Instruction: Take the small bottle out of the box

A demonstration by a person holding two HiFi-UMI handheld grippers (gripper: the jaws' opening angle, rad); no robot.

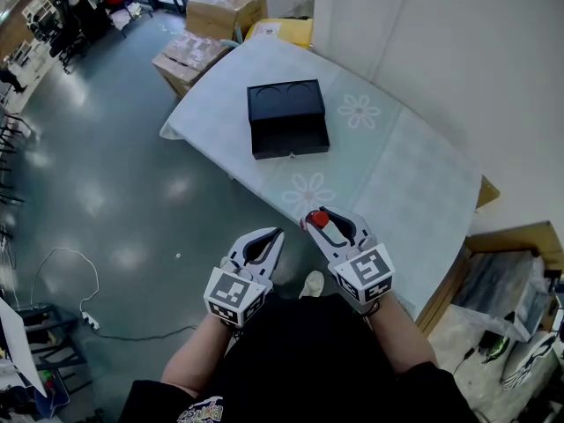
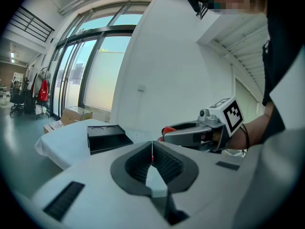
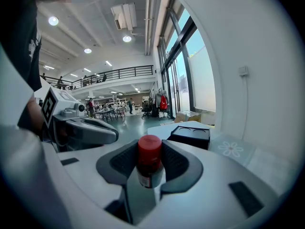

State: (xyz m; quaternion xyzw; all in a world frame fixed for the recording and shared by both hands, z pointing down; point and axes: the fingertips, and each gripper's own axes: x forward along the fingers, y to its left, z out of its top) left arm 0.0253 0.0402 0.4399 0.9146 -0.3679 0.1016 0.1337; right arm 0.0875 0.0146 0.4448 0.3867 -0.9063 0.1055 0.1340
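Observation:
A small bottle with a red cap (image 3: 149, 159) sits clamped between the jaws of my right gripper (image 3: 150, 163), held off the table near its front edge; its cap (image 1: 318, 219) also shows in the head view at my right gripper (image 1: 322, 222). The black box (image 1: 286, 117) lies open on the table's far side, two round recesses in its raised lid, and appears again as the black box (image 2: 106, 137) and the black box (image 3: 192, 135) in the gripper views. My left gripper (image 1: 268, 241) hangs beside the right one, its jaws closed with nothing between them (image 2: 152, 159).
The table (image 1: 401, 179) wears a pale cloth with flower prints and stands against a white wall. Cardboard boxes (image 1: 210, 26) sit on the floor beyond its far end. More clutter lies at the right by a wooden frame (image 1: 515, 236).

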